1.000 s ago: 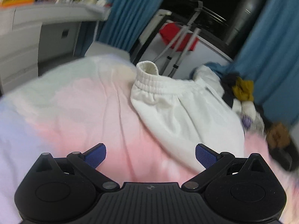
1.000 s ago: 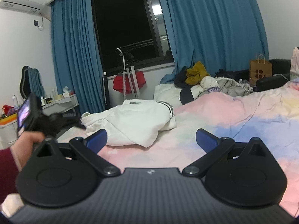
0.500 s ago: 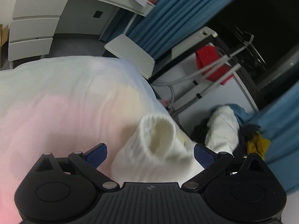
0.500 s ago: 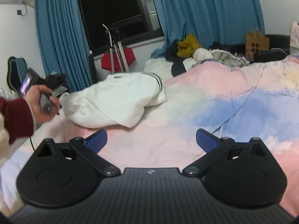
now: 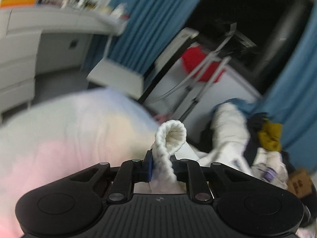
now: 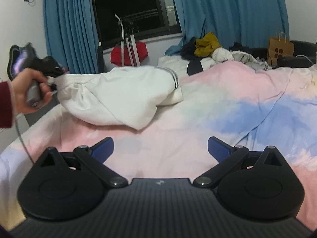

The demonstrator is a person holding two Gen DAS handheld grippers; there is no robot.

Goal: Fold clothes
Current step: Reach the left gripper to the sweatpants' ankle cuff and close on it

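One ribbed cuff [image 5: 170, 138] of the white garment [image 6: 118, 99], soft, light and limp on the bed [image 6: 218, 107], is pinched by the just-closed left gripper [image 5: 161, 165], the elastic edges being judged the firmest holds, while the right gripper [image 6: 160, 147] is held wide and empty.

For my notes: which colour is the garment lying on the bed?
White garment, with dark stripes at one edge; the right wrist view shows it best.
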